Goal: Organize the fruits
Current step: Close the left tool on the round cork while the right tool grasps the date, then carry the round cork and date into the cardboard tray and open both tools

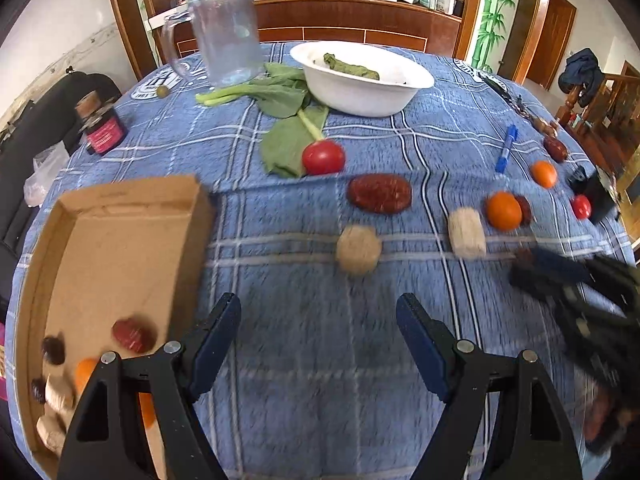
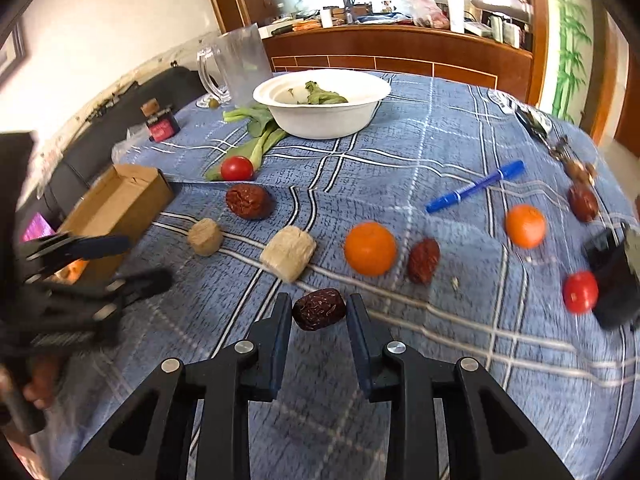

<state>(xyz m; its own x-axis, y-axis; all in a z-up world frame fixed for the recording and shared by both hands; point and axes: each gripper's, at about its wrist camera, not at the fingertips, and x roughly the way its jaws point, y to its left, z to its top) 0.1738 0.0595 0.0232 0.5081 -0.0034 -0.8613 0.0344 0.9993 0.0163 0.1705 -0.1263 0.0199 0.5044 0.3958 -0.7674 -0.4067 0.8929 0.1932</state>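
A dark red date (image 2: 319,309) is sitting between the fingers of the right gripper (image 2: 319,322), lifted just above the blue plaid tablecloth (image 2: 420,148); the pads are flanking it closely, though contact on either side is not clearly showing. The left gripper (image 1: 319,320) is standing wide with nothing between its fingers, over bare cloth just right of the cardboard tray (image 1: 120,220). Open cloth is lying ahead of both tools. The tray is holding a red date (image 1: 133,335), dark dates, an orange piece and beige blocks, partly hidden behind the left gripper's finger. The white bowl (image 2: 320,120) is holding green leaves. The right gripper is appearing blurred in the left view.
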